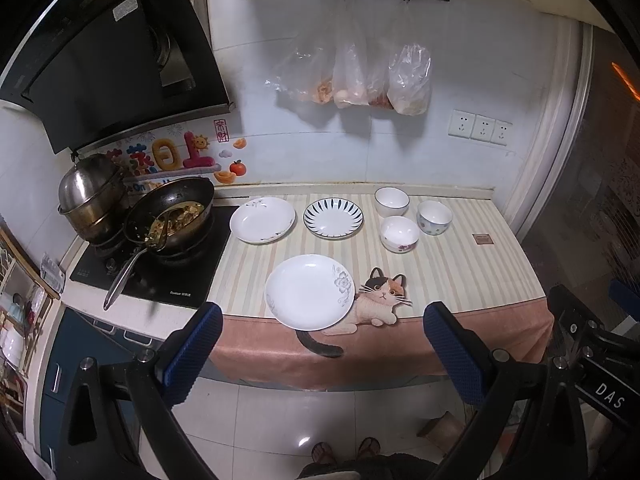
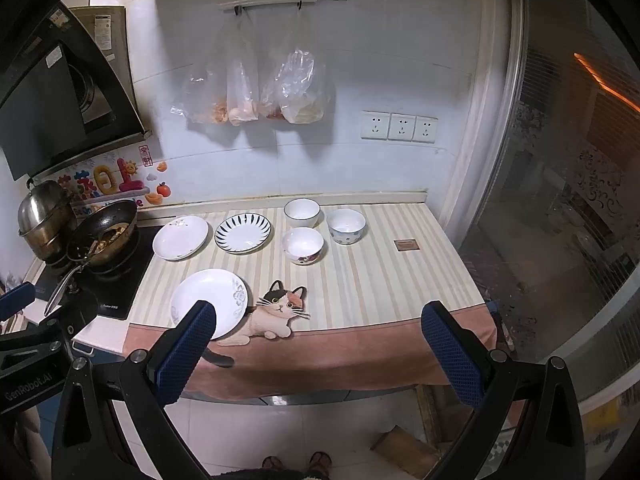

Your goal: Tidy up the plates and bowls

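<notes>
Both tools, left tool (image 1: 322,316) and right tool (image 2: 318,318), gape wide before the near plate (image 1: 310,292).

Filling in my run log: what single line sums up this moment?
phase: start | left claw: open, empty | right claw: open, empty | plates: three, unstacked | bowls: three, unstacked

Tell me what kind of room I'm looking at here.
Most likely a home kitchen: a wok with food sits on a stove under a range hood, and plates and bowls sit on the cloth-covered counter.
</notes>
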